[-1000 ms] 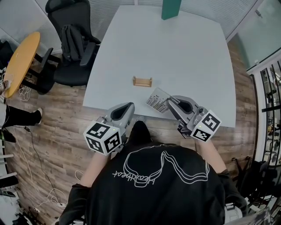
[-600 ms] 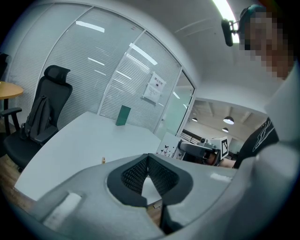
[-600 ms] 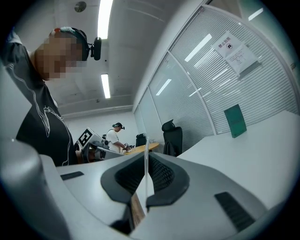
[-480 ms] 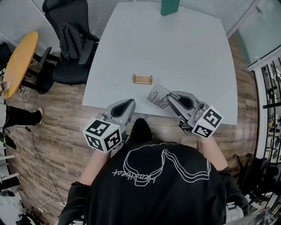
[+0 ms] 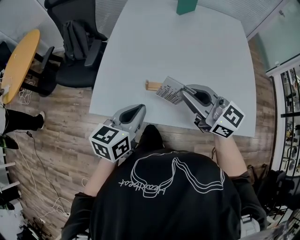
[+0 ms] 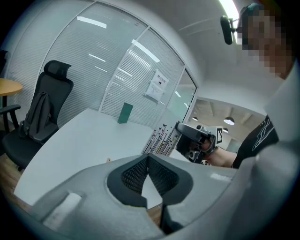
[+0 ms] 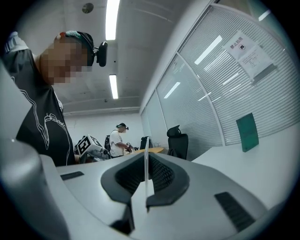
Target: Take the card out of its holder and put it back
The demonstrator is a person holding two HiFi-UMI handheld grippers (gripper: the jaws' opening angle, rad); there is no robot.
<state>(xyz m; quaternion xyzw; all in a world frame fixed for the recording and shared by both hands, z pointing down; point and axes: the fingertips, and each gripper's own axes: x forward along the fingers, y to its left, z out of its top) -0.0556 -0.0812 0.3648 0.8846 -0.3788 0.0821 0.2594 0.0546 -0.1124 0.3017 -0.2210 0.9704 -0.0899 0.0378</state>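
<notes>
Pinching card [image 5: 168, 90] edge-on, right hand-held gripper [image 5: 183, 92], near holder [image 5: 151, 85]

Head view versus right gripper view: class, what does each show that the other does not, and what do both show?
Head view only: the wooden holder on the white table. Right gripper view only: a paper notice on the glass wall. Both: the card clamped in the right hand-held gripper, and the green object on the table's far side.
</notes>
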